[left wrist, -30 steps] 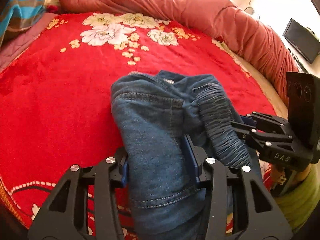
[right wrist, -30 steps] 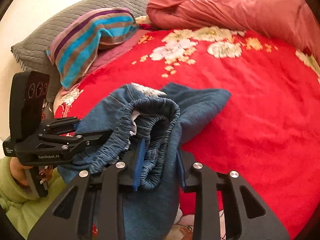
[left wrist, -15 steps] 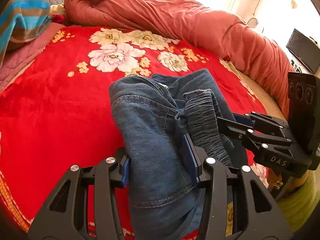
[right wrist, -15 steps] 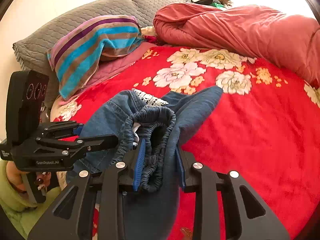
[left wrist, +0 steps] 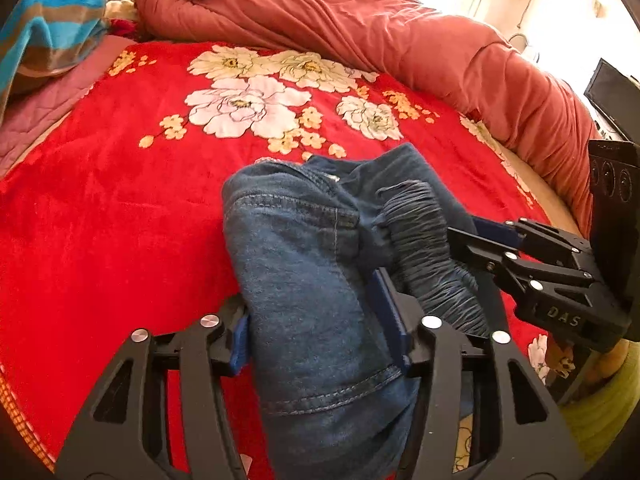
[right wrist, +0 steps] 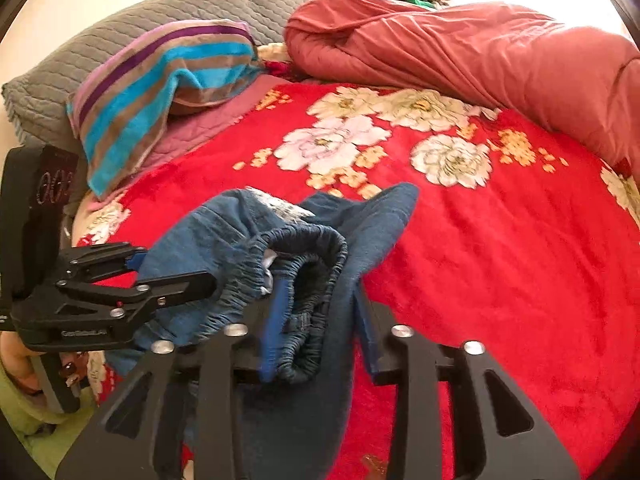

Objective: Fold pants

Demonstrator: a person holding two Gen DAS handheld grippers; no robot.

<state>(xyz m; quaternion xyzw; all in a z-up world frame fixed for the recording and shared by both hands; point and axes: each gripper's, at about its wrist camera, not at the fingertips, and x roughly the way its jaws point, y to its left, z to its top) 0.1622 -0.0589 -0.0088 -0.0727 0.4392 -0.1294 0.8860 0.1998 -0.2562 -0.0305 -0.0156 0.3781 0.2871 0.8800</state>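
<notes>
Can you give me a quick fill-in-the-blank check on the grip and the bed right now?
1. Both the left gripper and the right gripper are shut on the ____.
2. The pants are made of blue ____.
3. The blanket with white flowers is ____.

Missing words: pants; denim; red

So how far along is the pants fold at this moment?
Early. Done: both grippers have the jeans. In hand: the left gripper clamps denim and the right gripper clamps the elastic waistband, bunched above the red blanket. Left: spreading flat and folding.
</notes>
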